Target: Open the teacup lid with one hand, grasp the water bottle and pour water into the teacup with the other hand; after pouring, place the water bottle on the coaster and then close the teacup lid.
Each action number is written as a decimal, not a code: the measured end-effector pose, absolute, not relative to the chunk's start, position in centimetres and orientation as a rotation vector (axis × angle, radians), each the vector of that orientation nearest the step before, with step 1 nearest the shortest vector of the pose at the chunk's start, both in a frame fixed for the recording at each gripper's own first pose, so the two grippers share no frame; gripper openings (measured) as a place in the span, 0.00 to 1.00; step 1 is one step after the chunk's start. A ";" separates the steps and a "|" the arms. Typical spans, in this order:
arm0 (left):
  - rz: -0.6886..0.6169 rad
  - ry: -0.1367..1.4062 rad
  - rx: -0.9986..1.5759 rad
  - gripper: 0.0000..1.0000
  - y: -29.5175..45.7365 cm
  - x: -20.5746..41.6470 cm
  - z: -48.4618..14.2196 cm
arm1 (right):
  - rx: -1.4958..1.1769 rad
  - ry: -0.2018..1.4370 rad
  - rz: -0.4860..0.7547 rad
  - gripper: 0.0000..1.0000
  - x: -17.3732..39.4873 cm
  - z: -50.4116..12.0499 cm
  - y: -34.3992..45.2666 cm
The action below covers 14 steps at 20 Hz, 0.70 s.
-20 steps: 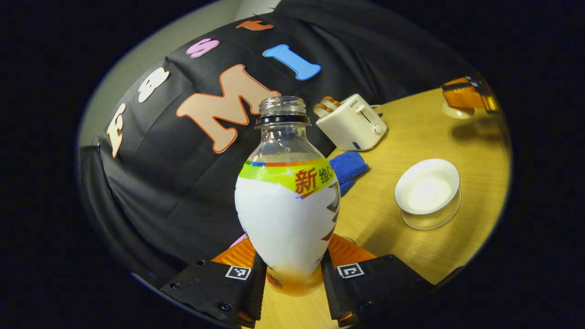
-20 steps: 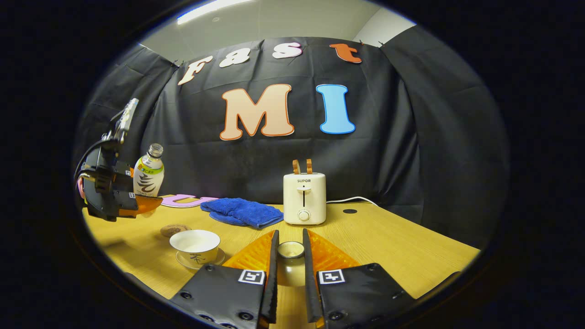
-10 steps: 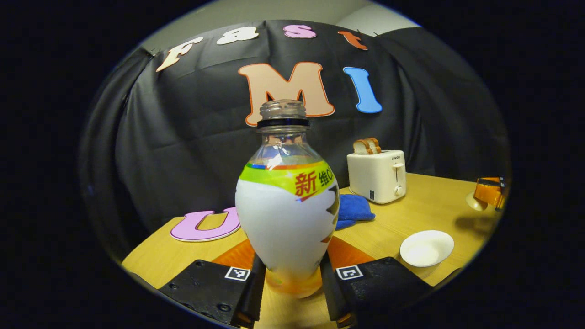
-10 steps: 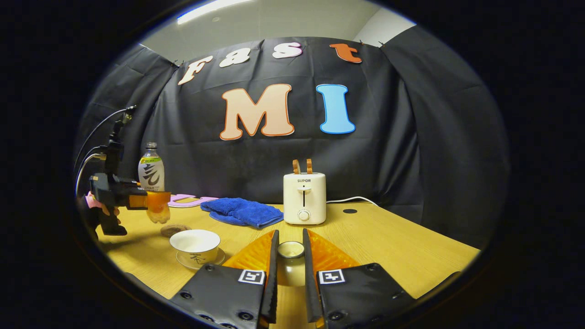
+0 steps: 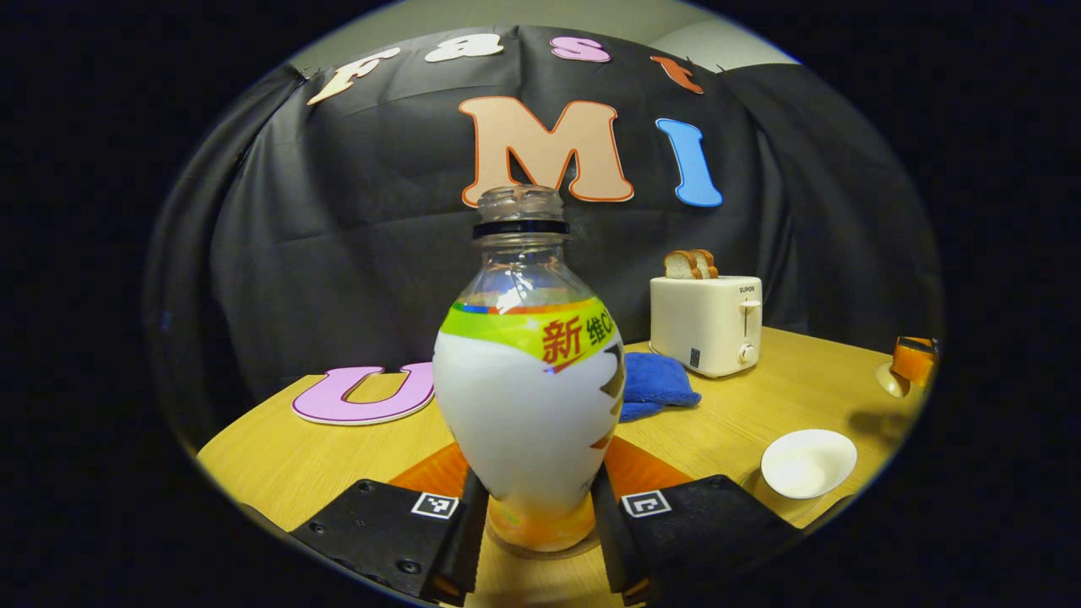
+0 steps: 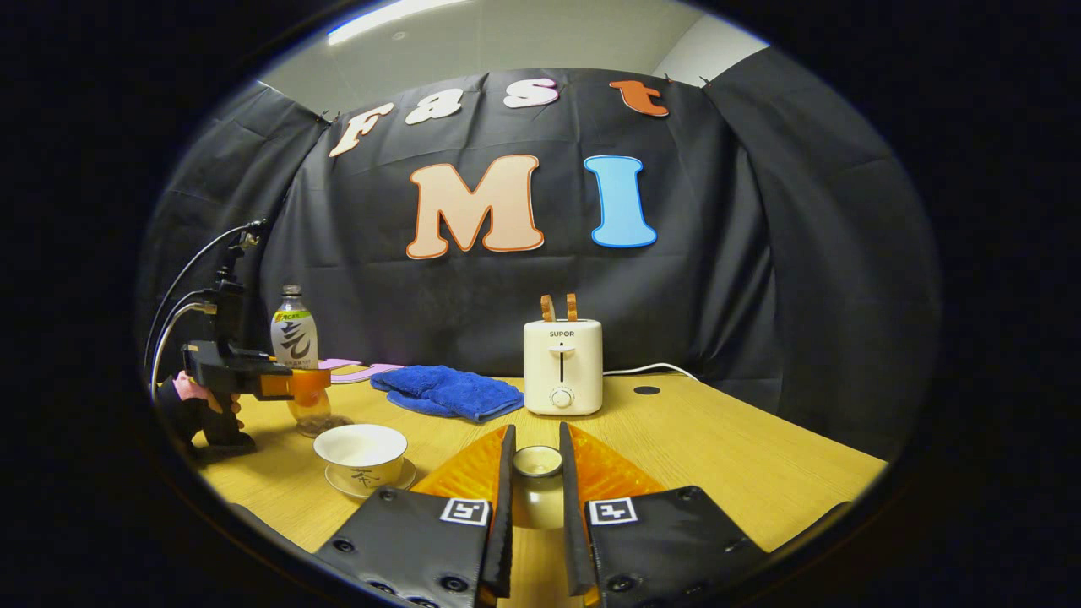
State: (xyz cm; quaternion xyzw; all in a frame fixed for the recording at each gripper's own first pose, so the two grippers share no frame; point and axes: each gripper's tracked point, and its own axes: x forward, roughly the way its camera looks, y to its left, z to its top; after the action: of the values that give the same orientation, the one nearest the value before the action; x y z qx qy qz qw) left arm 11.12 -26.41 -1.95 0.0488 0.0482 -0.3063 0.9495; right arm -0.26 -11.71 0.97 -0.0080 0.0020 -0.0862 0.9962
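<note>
My left gripper (image 5: 536,528) is shut on the water bottle (image 5: 529,397), which stands upright and uncapped with a white and green label and a little orange liquid at the bottom. Its base sits on or just above the coaster (image 6: 325,422); I cannot tell if they touch. In the right gripper view the left gripper (image 6: 296,384) and the bottle (image 6: 294,342) are at the far left, behind the uncovered white teacup (image 6: 361,452) on its saucer. The teacup (image 5: 808,462) is low right of the bottle. My right gripper (image 6: 534,494) is shut on the teacup lid (image 6: 537,463), held above the table.
A cream toaster (image 6: 562,366) with bread slices stands at the back of the wooden table (image 6: 743,464), its cord trailing right. A blue cloth (image 6: 448,391) lies left of it. A hand (image 6: 190,405) holds the left gripper at the table's left edge.
The left gripper has swung the bottle from a tilt back to upright and lowered it toward the coaster behind the cup. The right gripper and the lid have stayed still.
</note>
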 end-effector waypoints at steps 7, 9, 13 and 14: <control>-0.628 0.127 0.101 0.60 -26.6 11.3 -3.0 | -0.016 0.003 -0.173 0.27 -0.3 1.0 -11.7; -0.631 0.131 0.099 0.66 -26.6 11.2 -3.2 | -0.016 0.002 -0.173 0.28 -0.3 1.0 -11.7; -0.624 0.117 0.075 0.88 -26.2 11.1 -2.8 | -0.016 0.002 -0.173 0.27 -0.2 1.0 -11.7; -0.622 0.114 0.069 0.95 -26.0 11.0 -2.7 | -0.017 0.002 -0.173 0.27 -0.2 1.0 -11.7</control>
State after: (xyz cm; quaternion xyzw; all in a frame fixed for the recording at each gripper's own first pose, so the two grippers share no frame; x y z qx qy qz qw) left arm 11.01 -26.00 -2.67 0.0341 0.0561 -0.3056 0.9499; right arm -0.24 -11.72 1.01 -0.0083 0.0008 -0.0866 0.9962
